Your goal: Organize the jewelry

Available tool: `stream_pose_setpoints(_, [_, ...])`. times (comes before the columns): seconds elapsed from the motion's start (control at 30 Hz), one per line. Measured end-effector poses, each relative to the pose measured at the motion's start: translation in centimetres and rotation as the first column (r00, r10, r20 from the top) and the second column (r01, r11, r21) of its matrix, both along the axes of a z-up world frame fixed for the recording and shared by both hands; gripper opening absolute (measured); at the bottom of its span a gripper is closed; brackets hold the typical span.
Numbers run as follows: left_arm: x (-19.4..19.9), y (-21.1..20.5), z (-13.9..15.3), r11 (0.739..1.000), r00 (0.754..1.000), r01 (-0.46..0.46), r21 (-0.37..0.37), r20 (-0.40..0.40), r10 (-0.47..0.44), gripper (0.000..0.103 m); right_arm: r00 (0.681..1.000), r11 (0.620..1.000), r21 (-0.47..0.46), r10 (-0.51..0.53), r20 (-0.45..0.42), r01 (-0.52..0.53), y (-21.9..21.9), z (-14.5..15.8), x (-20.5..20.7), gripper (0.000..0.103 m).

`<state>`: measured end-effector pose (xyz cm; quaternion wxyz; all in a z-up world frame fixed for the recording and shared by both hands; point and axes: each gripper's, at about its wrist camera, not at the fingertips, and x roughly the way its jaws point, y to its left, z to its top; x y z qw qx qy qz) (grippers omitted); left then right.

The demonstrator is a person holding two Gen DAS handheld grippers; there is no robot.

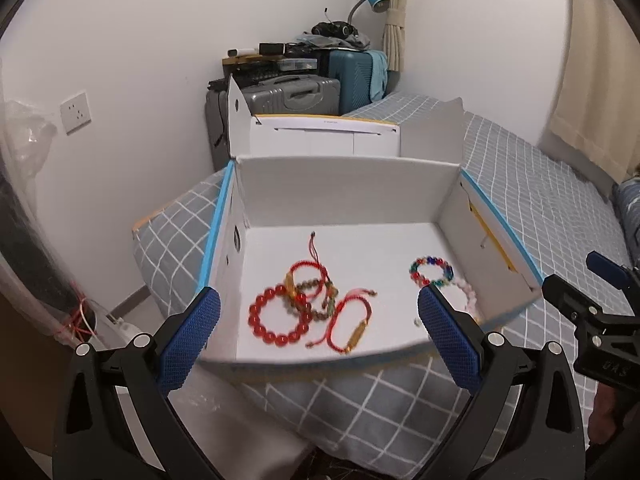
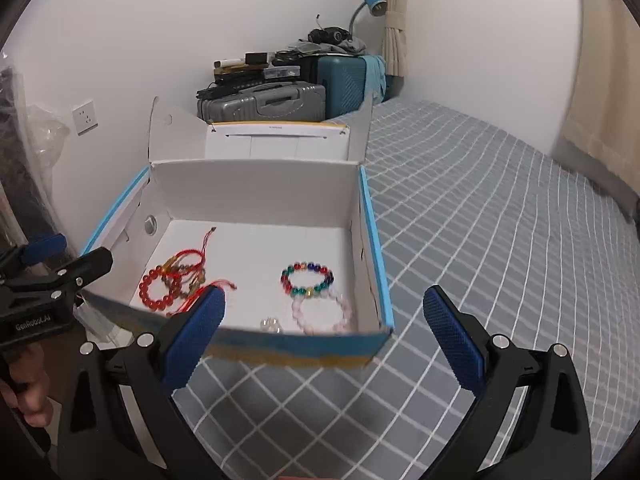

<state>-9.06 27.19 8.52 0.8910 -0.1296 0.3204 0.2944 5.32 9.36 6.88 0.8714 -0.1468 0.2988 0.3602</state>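
Both the left gripper (image 1: 319,334) and right gripper (image 2: 324,332) gape wide, empty. The bracelets lie ahead and below in the open white cardboard box (image 1: 344,192); the pink bead bracelet (image 2: 322,314) lies nearest the right.

A white cardboard box (image 1: 348,196) with blue edging sits open on the bed, its lid flaps upright. Inside at the left lies a tangle: a red bead bracelet (image 1: 278,316), red cord bracelets (image 1: 352,320) and a brown bead bracelet (image 1: 316,296). At the right a multicoloured bead bracelet (image 2: 307,279) touches a pale pink one (image 2: 324,314).
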Motion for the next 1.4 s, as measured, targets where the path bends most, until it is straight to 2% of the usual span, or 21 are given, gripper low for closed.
stream_pose_setpoints(0.1, [-1.2, -0.9, -0.8, 0.999, 1.000, -0.024, 0.023, 0.004, 0.024, 0.097, 1.000, 1.000, 0.006, -0.011, 0.001, 0.011, -0.8, -0.8, -0.7, 0.096])
stream_pose_setpoints(0.23, [-1.9, -1.5, -2.0, 1.000, 1.000, -0.003, -0.010, -0.002, 0.003, 0.097, 1.000, 1.000, -0.002, 0.001, -0.024, -0.002, -1.0, -2.1, -0.9, 0.096])
stream_pose_setpoints(0.33, [-2.0, -2.1, -2.6, 1.000, 1.000, -0.019, 0.016, -0.015, 0.019, 0.097, 1.000, 1.000, -0.013, -0.001, -0.016, 0.001, -0.9, -2.7, -0.9, 0.096])
stream_pose_setpoints(0.47, [-1.7, -2.2, -3.2, 1.000, 0.999, -0.023, 0.016, -0.032, 0.023, 0.097, 1.000, 1.000, -0.014, -0.003, -0.026, 0.003, -0.7, -3.0, -0.7, 0.096])
stream_pose_setpoints(0.73, [-1.5, -2.4, -3.2, 0.999, 0.998, -0.040, 0.033, -0.046, 0.042, 0.097, 1.000, 1.000, -0.019, -0.004, -0.028, 0.003, -0.5, -3.1, -0.6, 0.096])
stream_pose_setpoints(1.0, [-1.4, -2.4, -3.0, 1.000, 0.999, -0.019, 0.000, -0.032, 0.019, 0.097, 1.000, 1.000, -0.013, -0.005, -0.031, 0.005, -0.6, -3.0, -0.5, 0.096])
stream_pose_setpoints(1.4, [-1.5, -2.6, -2.9, 1.000, 0.999, -0.023, 0.009, -0.025, 0.024, 0.097, 1.000, 1.000, -0.020, -0.007, -0.014, 0.007, -0.7, -2.9, -0.8, 0.096])
